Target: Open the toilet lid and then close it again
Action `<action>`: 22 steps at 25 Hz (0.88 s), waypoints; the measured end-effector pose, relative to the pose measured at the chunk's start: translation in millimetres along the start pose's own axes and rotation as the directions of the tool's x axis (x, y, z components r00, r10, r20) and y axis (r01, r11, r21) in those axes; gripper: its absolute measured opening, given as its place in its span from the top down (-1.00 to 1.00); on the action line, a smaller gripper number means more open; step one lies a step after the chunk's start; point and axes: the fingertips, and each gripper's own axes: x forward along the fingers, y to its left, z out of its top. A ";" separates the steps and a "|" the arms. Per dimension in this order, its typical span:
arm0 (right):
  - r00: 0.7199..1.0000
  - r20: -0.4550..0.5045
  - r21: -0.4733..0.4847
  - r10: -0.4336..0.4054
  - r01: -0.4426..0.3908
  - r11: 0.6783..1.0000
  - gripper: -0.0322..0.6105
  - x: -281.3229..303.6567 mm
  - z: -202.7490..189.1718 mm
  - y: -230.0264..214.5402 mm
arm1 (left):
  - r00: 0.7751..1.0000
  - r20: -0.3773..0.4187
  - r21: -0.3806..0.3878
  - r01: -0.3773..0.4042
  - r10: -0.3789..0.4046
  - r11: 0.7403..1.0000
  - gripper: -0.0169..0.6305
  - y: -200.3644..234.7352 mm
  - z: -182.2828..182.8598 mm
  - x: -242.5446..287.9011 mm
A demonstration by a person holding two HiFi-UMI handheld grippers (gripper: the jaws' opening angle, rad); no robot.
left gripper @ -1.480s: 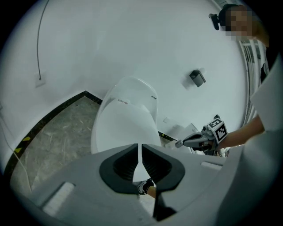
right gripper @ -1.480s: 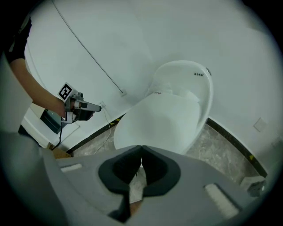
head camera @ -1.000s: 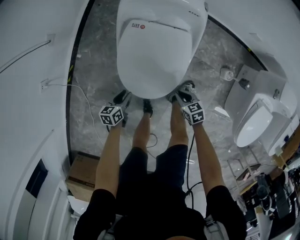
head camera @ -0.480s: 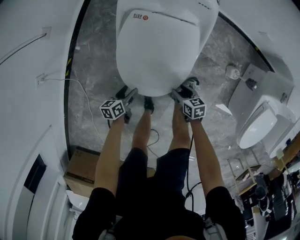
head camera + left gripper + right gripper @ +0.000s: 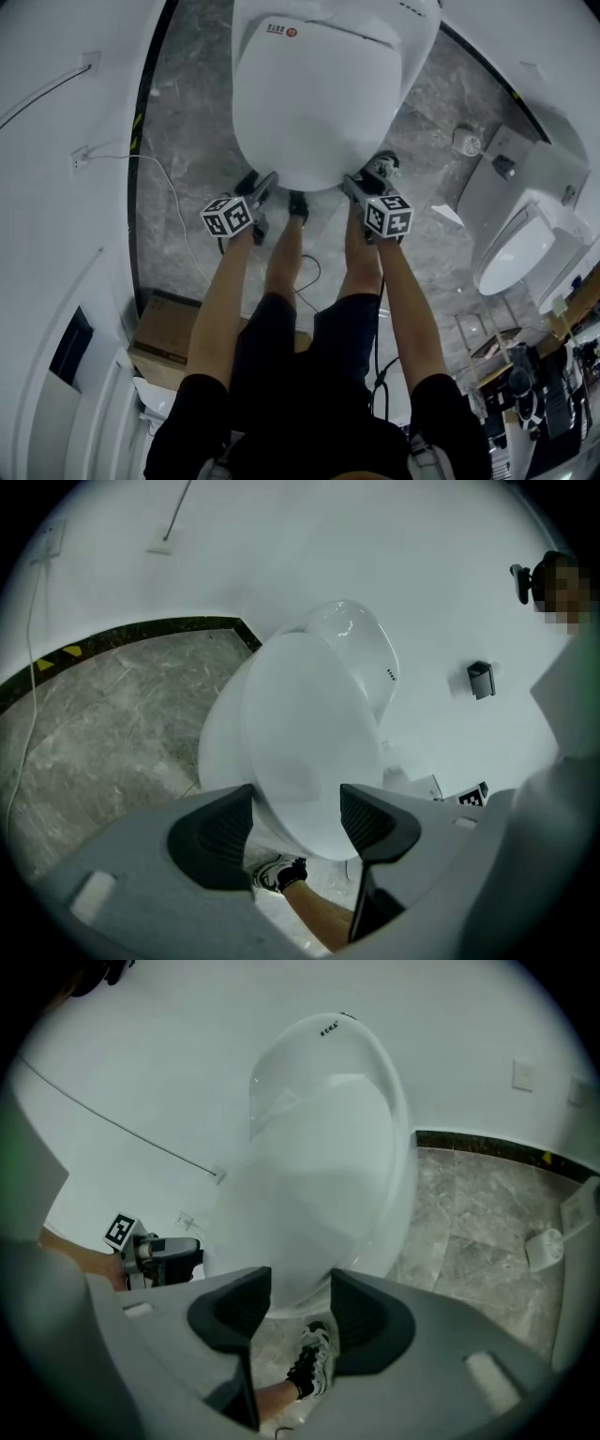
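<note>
The white toilet lid [image 5: 314, 89] lies shut on the bowl. My left gripper [image 5: 266, 184] is at the left of its front edge and my right gripper [image 5: 351, 186] at the right. In the left gripper view the lid [image 5: 300, 733] has its front rim between the jaws of the left gripper [image 5: 295, 813], with a gap at each pad. The right gripper view shows the same: the rim of the lid [image 5: 319, 1185] sits between the spread jaws of the right gripper [image 5: 300, 1297]. Both pairs of jaws have just been opening and neither presses on the lid.
The person's shoes [image 5: 296, 208] stand on the grey marble floor right under the bowl's front. A second white fixture [image 5: 511, 248] stands at the right. A small round white object [image 5: 466, 143] sits on the floor nearby. A cardboard box [image 5: 164, 342] and a thin cable [image 5: 169, 202] lie at the left.
Both grippers have let go of the lid's front edge, their jaws spreading apart. The hands have sunk a little. The lid stays down.
</note>
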 end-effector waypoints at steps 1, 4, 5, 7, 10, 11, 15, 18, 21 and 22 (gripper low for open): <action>1.000 0.000 0.006 -0.001 0.001 1.000 0.28 -0.9 -0.2 0.8 | 1.000 0.003 -0.002 0.001 -0.001 1.000 0.06 -0.5 0.4 -1.7; 0.999 0.018 0.003 0.032 -0.032 0.999 0.42 -5.3 2.9 10.5 | 1.000 0.009 -0.008 0.005 -0.005 1.000 0.06 -1.8 0.6 -6.0; 0.998 0.026 -0.016 0.065 -0.065 0.998 0.81 -5.9 5.9 20.4 | 1.000 0.009 -0.010 0.007 -0.007 1.000 0.06 -2.7 0.3 -6.9; 0.992 0.012 -0.073 0.128 -0.127 0.989 0.82 -1.7 10.7 46.5 | 1.000 0.007 -0.014 0.011 -0.011 1.000 0.06 -3.8 -0.4 -8.1; 0.987 -0.016 -0.126 0.160 -0.160 0.979 0.80 7.2 14.9 74.5 | 1.000 0.008 -0.035 0.016 -0.015 0.999 0.10 -2.8 -0.9 -9.0; 0.987 -0.018 -0.125 0.162 -0.163 0.979 0.79 9.1 14.4 78.2 | 1.000 0.012 -0.045 0.017 -0.016 0.999 0.12 -1.9 -0.5 -9.1; 0.989 -0.046 -0.121 0.144 -0.148 0.982 0.76 7.6 -0.6 74.3 | 1.000 0.017 -0.061 -0.003 0.004 0.998 0.41 5.9 1.6 -12.0; 0.991 -0.059 -0.091 0.124 -0.129 0.987 0.76 -0.8 -13.6 62.9 | 1.000 0.017 -0.064 -0.001 0.003 0.998 0.52 9.1 1.0 -13.7; 0.991 -0.076 -0.070 0.106 -0.111 0.991 0.76 -8.1 -25.1 52.9 | 1.000 0.026 -0.090 0.006 -0.004 0.996 0.58 11.3 1.5 -16.4; 0.992 -0.077 -0.061 0.102 -0.107 0.992 0.76 -9.5 -27.4 50.3 | 0.999 0.032 -0.100 0.007 -0.004 0.995 0.68 12.4 2.2 -18.3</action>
